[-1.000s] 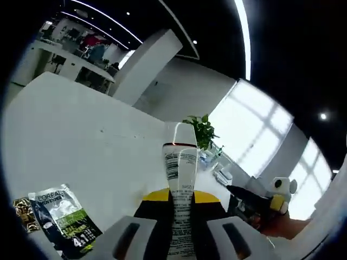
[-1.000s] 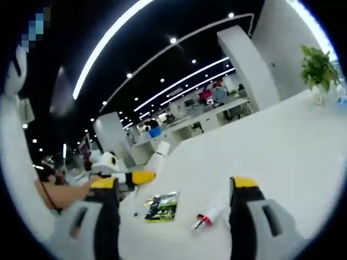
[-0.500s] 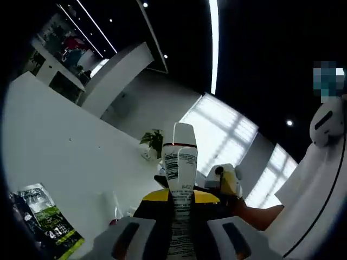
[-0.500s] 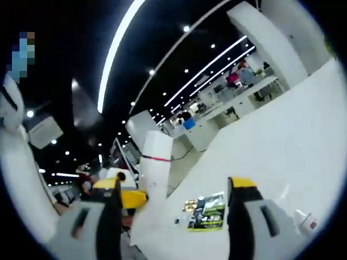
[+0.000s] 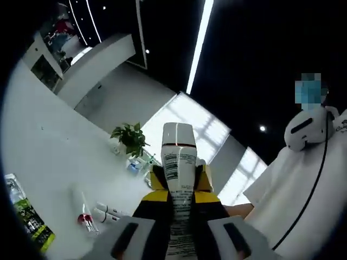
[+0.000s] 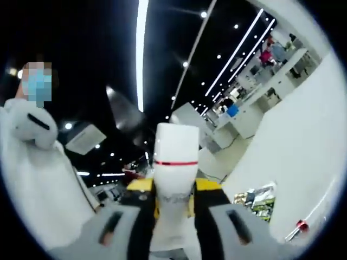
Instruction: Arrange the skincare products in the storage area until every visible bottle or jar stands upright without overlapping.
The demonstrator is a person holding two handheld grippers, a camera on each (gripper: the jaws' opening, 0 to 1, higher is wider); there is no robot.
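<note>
- Where is the white tube that we need to stand up?
- It is up in the air, not on the bench. In the left gripper view we see it right in the middle, cap end pointing away from us, with a thin red ring under the cap.
- What are the jaws of our left gripper doing?
- They are pressed close on the tube's lower part, one on each side. We are holding it.
- And our right gripper?
- In the right gripper view its jaws are narrow and hug the same tube from the other side. Yellow tips of the left gripper peek out just behind it.
- What lies on the bench?
- A green and black sachet lies flat near the edge. Near it are two small white tubes lying side by side, and a thin thing with a red cap, also lying down. A potted plant stands far back.
- Who is beside us?
- A person in white clothes
</note>
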